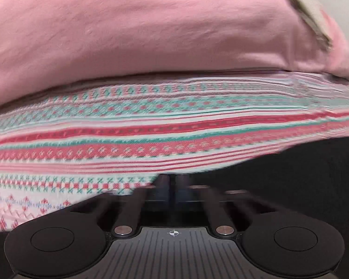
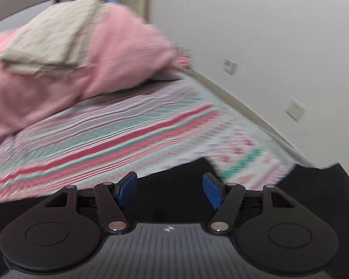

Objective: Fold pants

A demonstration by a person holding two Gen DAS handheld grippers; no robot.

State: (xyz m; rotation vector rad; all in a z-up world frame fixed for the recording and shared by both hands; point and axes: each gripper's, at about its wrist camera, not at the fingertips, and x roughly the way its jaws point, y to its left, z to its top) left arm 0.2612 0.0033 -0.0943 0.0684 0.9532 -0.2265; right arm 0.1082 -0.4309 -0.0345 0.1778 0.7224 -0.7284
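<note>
The pants (image 2: pixel 174 200), black, lie on the bed (image 2: pixel 128 130) directly beneath both grippers. Right gripper (image 2: pixel 169 189): fingers part-open, empty, over the pants' edge. Left gripper (image 1: pixel 172 183): fingers shut at the cloth's border; whether they pinch it cannot be told. Long axis: not discernible.
</note>
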